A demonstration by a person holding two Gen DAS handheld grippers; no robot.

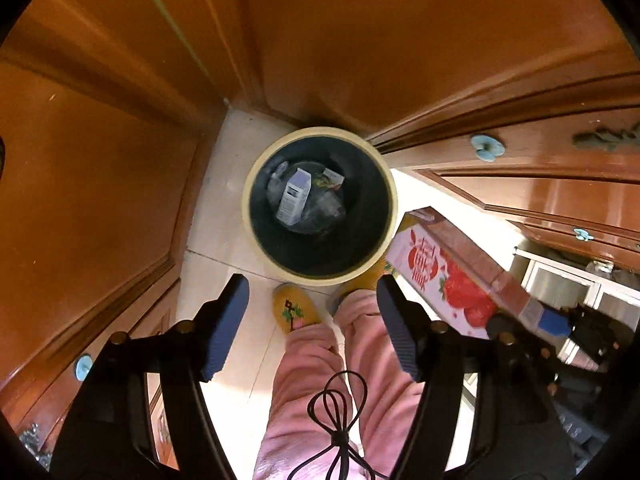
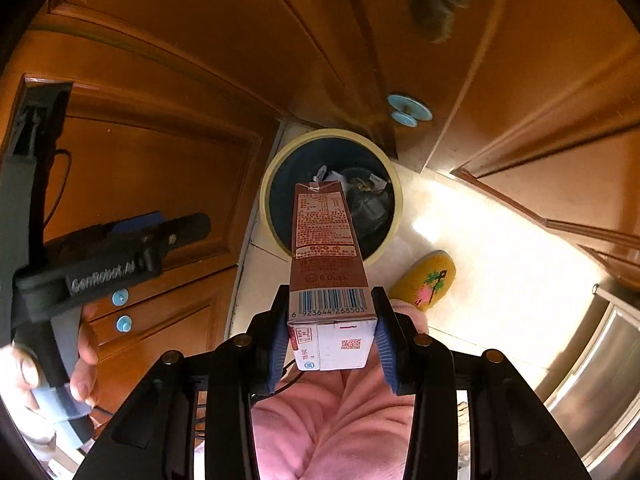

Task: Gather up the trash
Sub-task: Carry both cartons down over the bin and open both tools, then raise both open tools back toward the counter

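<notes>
A: How did the jaws stand?

B: The right gripper [image 2: 331, 334] was partly closed, its blue ribbed pads pressed on both sides of the base of a tall brown-and-white drink carton [image 2: 329, 276] with a barcode. The left gripper [image 1: 312, 320] stood wide apart with nothing between its pads.

A: Where was the carton relative to the bin?

B: Its top reached over the near rim of the round cream-rimmed bin with a black liner [image 1: 256, 184]. In the right wrist view it covered part of the opening. A white-and-lilac carton [image 1: 294, 198] and crumpled clear wrappers already lay at the bottom.

A: Room around the rim?

B: Tight at the back: the bin sat in a corner of glossy orange-brown wooden cabinet doors [image 1: 100, 184]. A red-and-white printed cardboard box [image 1: 436, 276] lay just beside it on one side. Yellow embroidered slippers [image 1: 294, 308] stood near the front rim, under pink fleece trousers [image 1: 308, 376].

A: The floor?

B: Pale glossy tile [image 2: 488, 264], catching a bright glare. A person's hand [image 2: 86, 360] gripped the left tool's handle.
</notes>
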